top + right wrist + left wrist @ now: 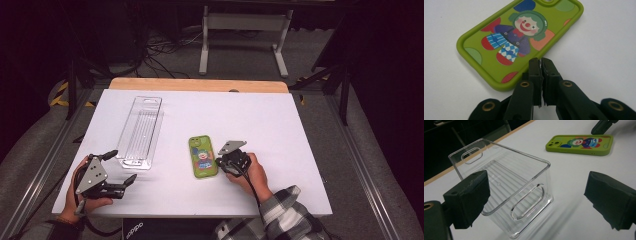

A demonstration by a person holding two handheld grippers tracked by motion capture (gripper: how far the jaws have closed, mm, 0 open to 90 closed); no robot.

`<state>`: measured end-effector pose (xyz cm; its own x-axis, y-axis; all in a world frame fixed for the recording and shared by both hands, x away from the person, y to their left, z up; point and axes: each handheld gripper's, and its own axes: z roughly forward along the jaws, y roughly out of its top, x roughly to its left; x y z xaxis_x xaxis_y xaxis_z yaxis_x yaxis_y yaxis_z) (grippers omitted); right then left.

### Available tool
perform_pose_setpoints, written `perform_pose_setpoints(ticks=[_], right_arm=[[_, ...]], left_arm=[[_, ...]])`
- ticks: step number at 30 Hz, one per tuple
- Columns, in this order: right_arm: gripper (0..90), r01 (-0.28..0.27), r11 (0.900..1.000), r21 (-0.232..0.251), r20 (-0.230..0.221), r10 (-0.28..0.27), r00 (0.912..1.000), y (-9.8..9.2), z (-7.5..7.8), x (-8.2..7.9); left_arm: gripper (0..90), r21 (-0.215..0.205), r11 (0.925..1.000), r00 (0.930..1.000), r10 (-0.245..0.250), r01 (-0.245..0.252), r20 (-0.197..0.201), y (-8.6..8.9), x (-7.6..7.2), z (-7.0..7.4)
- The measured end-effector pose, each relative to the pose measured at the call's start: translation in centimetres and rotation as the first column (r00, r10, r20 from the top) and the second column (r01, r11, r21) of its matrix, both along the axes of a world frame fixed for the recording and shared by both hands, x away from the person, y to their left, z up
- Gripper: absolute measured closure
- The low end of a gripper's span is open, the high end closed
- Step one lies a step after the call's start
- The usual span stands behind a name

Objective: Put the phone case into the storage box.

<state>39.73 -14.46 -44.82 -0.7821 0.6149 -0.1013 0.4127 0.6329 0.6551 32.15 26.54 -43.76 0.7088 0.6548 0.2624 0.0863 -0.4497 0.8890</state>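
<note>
Your right gripper [541,62] is closed on nothing, tips at the green phone case's [520,40] edge; its clown print reads clearly here. Left gripper [536,195] gapes wide before the clear bin [504,187]. White counter [280,120], dark room.

We see a white table [280,115] mid-frame, a wood strip [200,85] along its far edge. Grey floor [250,55] beyond, dark cables [160,52] at upper left, a white stand [245,30] at top centre. Metal rails [45,165] flank both sides. Surroundings dim; tabletop lit.
</note>
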Motion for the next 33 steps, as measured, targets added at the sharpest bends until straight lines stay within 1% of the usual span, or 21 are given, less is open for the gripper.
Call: perform_pose_setpoints(ticks=[6, 10, 13, 14, 16, 20, 33], right_arm=[[86.5, -0.006, 1.0, 0.004, -0.005, 0.006, 1.0, 0.36, -0.03, -0.25], [86.4, -0.018, 1.0, 0.004, -0.004, 0.018, 0.9998, 0.55, -0.04, -0.41], [86.2, -0.025, 1.0, 0.002, -0.004, 0.026, 0.9997, 0.68, -0.04, -0.51], [86.2, -0.025, 1.0, 0.005, -0.006, 0.025, 0.9997, 0.74, -0.05, -0.54], [86.0, -0.03, 1.0, 0.004, -0.005, 0.03, 0.9995, 0.77, -0.05, -0.56], [85.4, -0.028, 1.0, 0.005, -0.006, 0.029, 0.9996, 0.8, -0.06, -0.57], [85.1, -0.027, 1.0, 0.004, -0.005, 0.027, 0.9996, 0.84, -0.08, -0.58]], left_arm=[[6.7, 0.0, 1.0, 1.0, 0.0, 0.0, 0.0, -0.08, 0.0, -0.04], [6.7, 0.008, 1.0, 1.0, -0.001, 0.001, -0.001, -0.08, 0.01, -0.01], [6.8, 0.004, 1.0, 1.0, -0.003, 0.003, -0.004, -0.12, 0.0, -0.04], [6.8, -0.001, 1.0, 0.9999, -0.003, 0.003, -0.012, -0.17, -0.04, -0.08], [6.8, 0.001, 1.0, 0.9999, -0.005, 0.005, -0.012, -0.17, -0.02, -0.08], [6.8, 0.008, 0.9999, 1.0, -0.006, 0.007, -0.006, -0.15, 0.03, -0.05], [6.8, 0.012, 0.9999, 1.0, -0.006, 0.006, -0.004, -0.16, 0.04, -0.08]])
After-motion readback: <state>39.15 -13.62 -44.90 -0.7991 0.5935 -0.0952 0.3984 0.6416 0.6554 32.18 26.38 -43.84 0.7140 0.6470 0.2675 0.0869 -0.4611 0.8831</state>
